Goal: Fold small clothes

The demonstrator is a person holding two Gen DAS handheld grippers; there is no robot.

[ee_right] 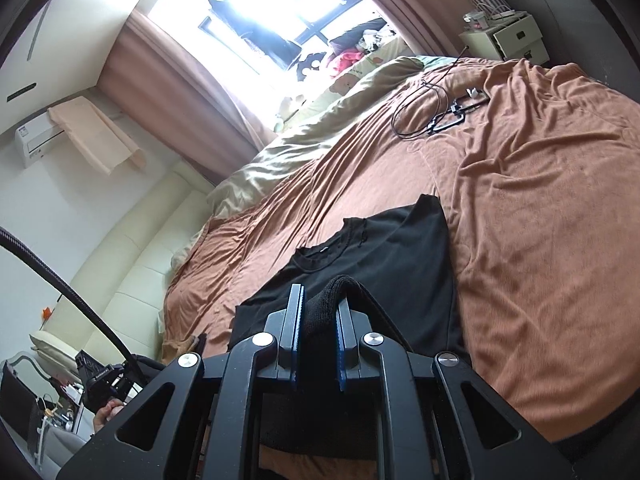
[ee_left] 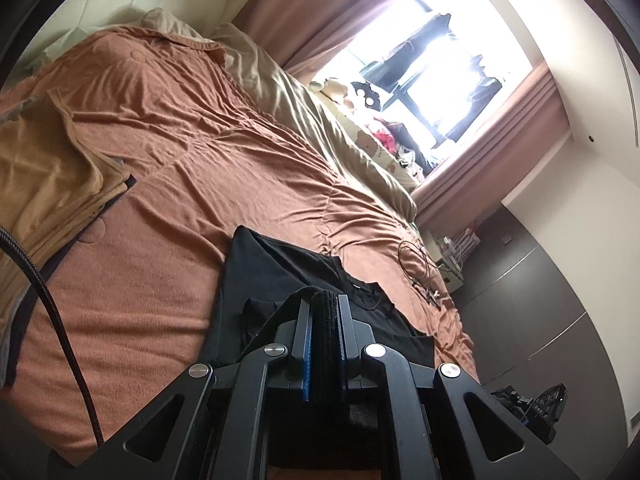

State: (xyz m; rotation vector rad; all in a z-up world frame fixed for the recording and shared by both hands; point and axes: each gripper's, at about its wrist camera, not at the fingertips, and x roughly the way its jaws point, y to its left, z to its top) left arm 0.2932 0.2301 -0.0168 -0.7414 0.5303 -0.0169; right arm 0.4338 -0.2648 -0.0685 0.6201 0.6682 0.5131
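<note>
A black T-shirt (ee_left: 280,268) lies on the orange-brown bedspread (ee_left: 180,152), its collar (ee_right: 320,258) toward the far side. My left gripper (ee_left: 325,300) is shut on a bunched fold of the shirt's black fabric, lifted just above the rest of the garment. In the right wrist view the same T-shirt (ee_right: 400,264) spreads out ahead, and my right gripper (ee_right: 320,300) is shut on another thick fold of it, which bulges up between the blue pads (ee_right: 298,320). Both held edges sit over the shirt's near part.
A stack of folded tan and dark clothes (ee_left: 52,176) lies at the left of the bed. Black cables and small devices (ee_right: 444,108) rest on the bedspread beyond the shirt. A beige duvet (ee_left: 320,120) runs along the window side. A white bedside cabinet (ee_right: 508,36) stands behind.
</note>
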